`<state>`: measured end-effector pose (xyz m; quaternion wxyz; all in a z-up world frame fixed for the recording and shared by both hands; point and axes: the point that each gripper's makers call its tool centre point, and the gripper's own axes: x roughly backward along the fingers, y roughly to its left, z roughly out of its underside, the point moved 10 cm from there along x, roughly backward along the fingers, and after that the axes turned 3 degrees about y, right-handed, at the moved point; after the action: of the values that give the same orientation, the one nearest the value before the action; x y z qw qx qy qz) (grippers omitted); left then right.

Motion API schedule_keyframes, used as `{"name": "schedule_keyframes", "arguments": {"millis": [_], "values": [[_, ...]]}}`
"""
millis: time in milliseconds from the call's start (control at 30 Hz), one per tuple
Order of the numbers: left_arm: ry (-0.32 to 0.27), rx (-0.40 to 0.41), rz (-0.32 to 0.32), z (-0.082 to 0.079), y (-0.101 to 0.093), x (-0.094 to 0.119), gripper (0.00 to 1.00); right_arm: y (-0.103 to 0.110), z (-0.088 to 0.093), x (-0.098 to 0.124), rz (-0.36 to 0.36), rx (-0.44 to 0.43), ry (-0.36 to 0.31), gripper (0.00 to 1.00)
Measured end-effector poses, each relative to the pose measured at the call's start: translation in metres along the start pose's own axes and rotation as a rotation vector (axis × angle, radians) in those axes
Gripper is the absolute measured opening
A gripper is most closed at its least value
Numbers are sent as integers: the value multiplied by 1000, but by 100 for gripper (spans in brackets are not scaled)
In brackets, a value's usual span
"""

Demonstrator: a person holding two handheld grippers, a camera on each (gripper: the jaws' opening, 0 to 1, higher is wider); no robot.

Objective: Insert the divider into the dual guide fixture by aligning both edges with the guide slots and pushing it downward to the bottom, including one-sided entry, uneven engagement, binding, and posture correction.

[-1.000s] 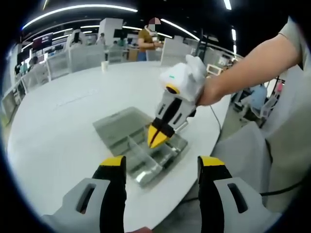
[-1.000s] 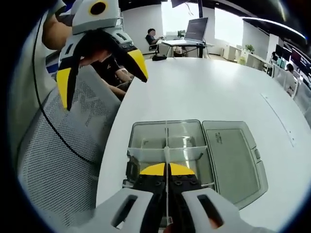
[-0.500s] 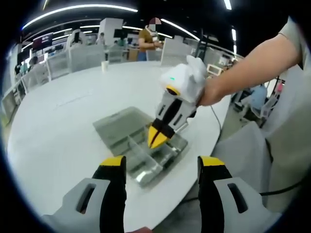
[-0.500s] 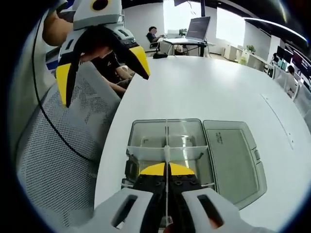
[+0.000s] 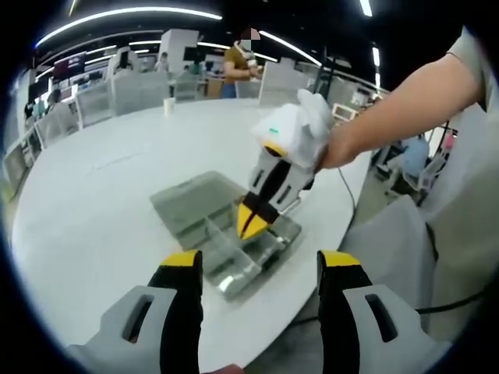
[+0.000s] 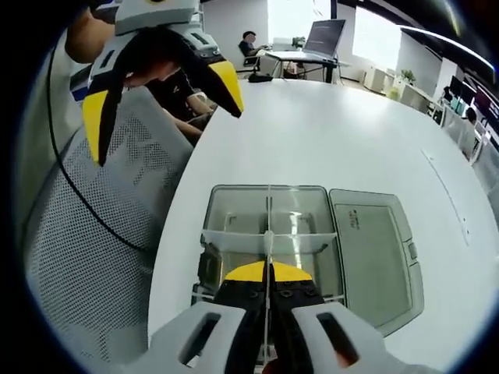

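In the right gripper view, the right gripper [image 6: 267, 274] rises from the bottom centre of the frame with its yellow-tipped jaws pressed together on the divider [image 6: 267, 226], a thin clear sheet seen edge-on as a pale vertical line running up from the jaw tips. The divider stands over the middle of the dual guide fixture [image 6: 234, 204], a clear compartmented box lying just above the jaws on the white counter [image 6: 343, 132]. The line of the divider crosses a clear cross wall of the box and reaches toward its far wall; how deep its edges sit in the guide slots is hard to judge through the transparent plastic. A flat clear lid [image 6: 374, 249] lies open to the right of the box, touching it. In the upper left of this frame the left gripper [image 6: 160, 101] hangs in the air off the counter's edge, its jaws spread wide and holding nothing, in front of a grey mesh chair back [image 6: 86, 249].

In the left gripper view, the left gripper [image 5: 261, 269] shows its two jaws wide apart at the bottom of the frame. Between and above them, at centre frame, the right gripper [image 5: 253, 222] points down into the dual guide fixture [image 5: 187, 206], which sits near the counter's [image 5: 93, 179] near edge. A person's bare forearm [image 5: 398, 109] reaches in from the upper right.
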<state>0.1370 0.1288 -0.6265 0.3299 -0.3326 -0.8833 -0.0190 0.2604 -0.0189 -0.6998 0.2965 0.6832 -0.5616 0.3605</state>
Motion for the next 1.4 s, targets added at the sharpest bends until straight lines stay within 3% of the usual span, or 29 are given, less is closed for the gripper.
{"name": "schedule_keyframes", "arguments": {"millis": [833, 1400], "values": [[-10, 6, -7, 3, 3, 2, 58, -2, -7, -8, 9, 71, 117, 0], [-8, 6, -6, 1, 0, 1, 58, 3, -5, -4, 6, 56, 97, 15]]}}
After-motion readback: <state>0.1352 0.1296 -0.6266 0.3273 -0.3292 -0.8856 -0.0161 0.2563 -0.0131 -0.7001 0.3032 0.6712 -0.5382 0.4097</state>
